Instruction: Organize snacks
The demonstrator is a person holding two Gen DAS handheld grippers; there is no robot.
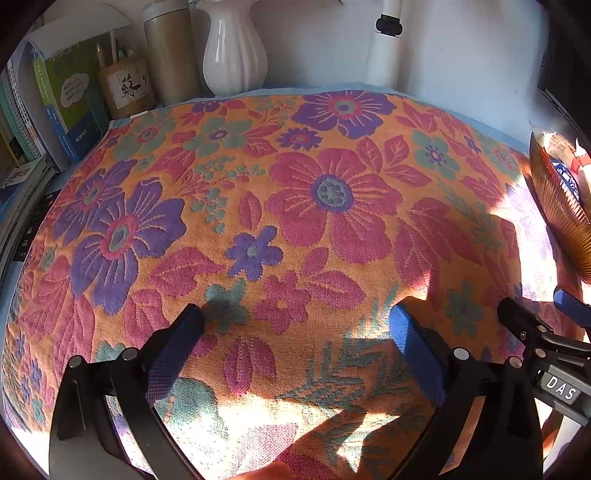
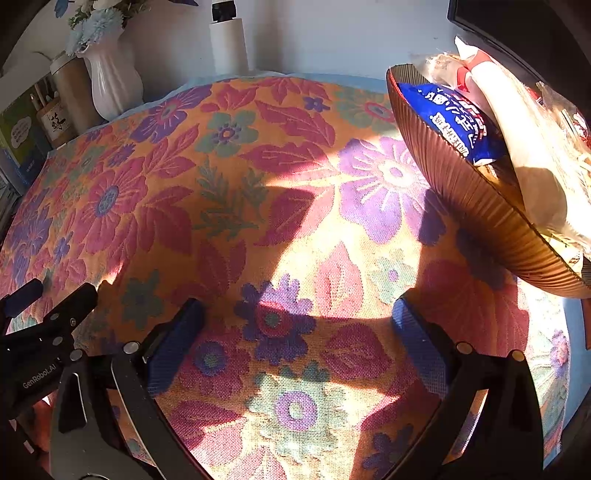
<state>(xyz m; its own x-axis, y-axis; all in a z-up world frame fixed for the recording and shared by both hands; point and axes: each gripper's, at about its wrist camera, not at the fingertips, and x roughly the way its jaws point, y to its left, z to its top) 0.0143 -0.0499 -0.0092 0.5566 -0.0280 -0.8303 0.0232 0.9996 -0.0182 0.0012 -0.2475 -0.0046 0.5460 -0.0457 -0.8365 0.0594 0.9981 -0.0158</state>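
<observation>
A ribbed brown bowl (image 2: 476, 206) stands at the right of the floral cloth. It holds a blue snack packet (image 2: 450, 122) and a white and red packet (image 2: 517, 122). The bowl also shows at the right edge of the left wrist view (image 1: 561, 218). My left gripper (image 1: 295, 325) is open and empty, low over the cloth. My right gripper (image 2: 297, 317) is open and empty, just left of and below the bowl. Each gripper shows at the edge of the other's view.
The floral cloth (image 1: 258, 184) covers the table. At the back stand a white vase (image 1: 232, 51), a beige tumbler (image 1: 170, 51), a pen holder (image 1: 127, 88), books (image 1: 55, 99) at the left and a white cylinder (image 1: 382, 55). A dark screen edge (image 2: 517, 33) is behind the bowl.
</observation>
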